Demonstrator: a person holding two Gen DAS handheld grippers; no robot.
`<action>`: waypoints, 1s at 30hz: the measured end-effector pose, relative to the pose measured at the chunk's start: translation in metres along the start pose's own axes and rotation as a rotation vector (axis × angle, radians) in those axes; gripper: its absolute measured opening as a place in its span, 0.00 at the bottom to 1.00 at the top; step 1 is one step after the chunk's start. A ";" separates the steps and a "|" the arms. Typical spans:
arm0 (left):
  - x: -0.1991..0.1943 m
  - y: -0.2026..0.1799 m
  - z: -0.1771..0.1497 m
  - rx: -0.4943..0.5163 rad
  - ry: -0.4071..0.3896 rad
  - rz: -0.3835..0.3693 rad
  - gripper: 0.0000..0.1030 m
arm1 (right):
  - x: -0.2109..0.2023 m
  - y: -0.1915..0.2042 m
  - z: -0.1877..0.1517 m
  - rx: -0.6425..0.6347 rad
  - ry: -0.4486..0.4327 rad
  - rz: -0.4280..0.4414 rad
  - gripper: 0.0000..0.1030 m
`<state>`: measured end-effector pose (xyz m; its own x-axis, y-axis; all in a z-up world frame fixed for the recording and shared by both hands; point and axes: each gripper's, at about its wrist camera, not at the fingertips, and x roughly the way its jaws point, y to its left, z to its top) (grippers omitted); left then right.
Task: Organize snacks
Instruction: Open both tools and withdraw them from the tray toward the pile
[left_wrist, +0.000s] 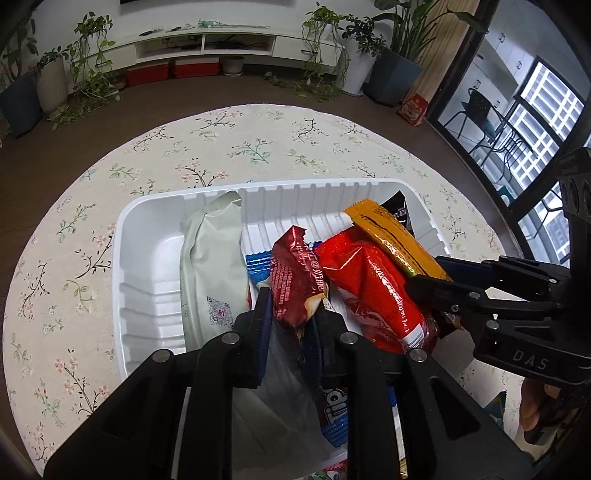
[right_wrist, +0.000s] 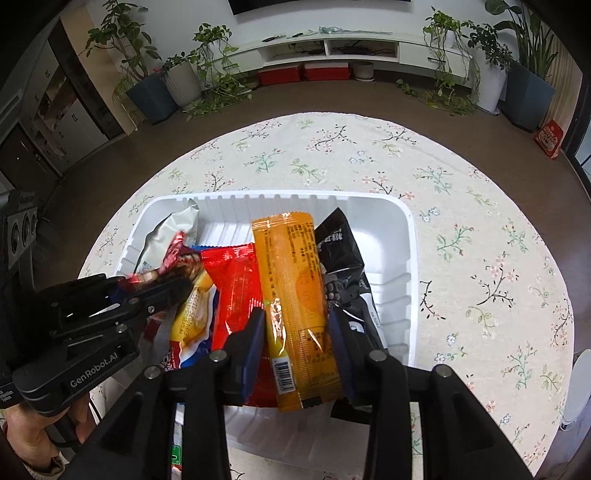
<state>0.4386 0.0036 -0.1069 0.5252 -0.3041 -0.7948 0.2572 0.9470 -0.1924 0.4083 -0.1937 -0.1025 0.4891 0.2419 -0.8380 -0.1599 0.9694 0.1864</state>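
A white plastic tray (left_wrist: 147, 229) (right_wrist: 391, 221) on the floral tablecloth holds several snack packets. My left gripper (left_wrist: 293, 306) is shut on a dark red snack packet (left_wrist: 293, 273), held over the tray; it also shows in the right wrist view (right_wrist: 181, 258). My right gripper (right_wrist: 297, 321) is shut on an orange snack packet (right_wrist: 295, 295), which shows in the left wrist view (left_wrist: 395, 240) too. A bright red packet (left_wrist: 369, 288) (right_wrist: 236, 291), a pale green packet (left_wrist: 210, 266), a black packet (right_wrist: 340, 251) and a blue-and-white packet (left_wrist: 258, 262) lie in the tray.
The round table's floral cloth (left_wrist: 258, 147) (right_wrist: 480, 258) surrounds the tray. Potted plants and a low white cabinet (left_wrist: 207, 44) stand on the floor beyond. A white object (right_wrist: 578, 387) sits at the table's right edge.
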 end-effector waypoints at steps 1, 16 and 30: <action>-0.002 0.000 0.000 -0.001 -0.004 0.001 0.21 | -0.001 0.001 -0.001 -0.005 -0.002 -0.001 0.39; -0.060 -0.016 -0.023 0.071 -0.091 0.012 0.80 | -0.055 -0.001 -0.021 0.000 -0.096 0.017 0.69; -0.144 -0.019 -0.133 0.175 -0.131 0.016 1.00 | -0.146 -0.010 -0.138 0.035 -0.286 0.250 0.90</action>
<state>0.2505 0.0428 -0.0653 0.6281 -0.3107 -0.7134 0.3788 0.9230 -0.0684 0.2200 -0.2449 -0.0529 0.6593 0.4684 -0.5881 -0.2776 0.8786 0.3886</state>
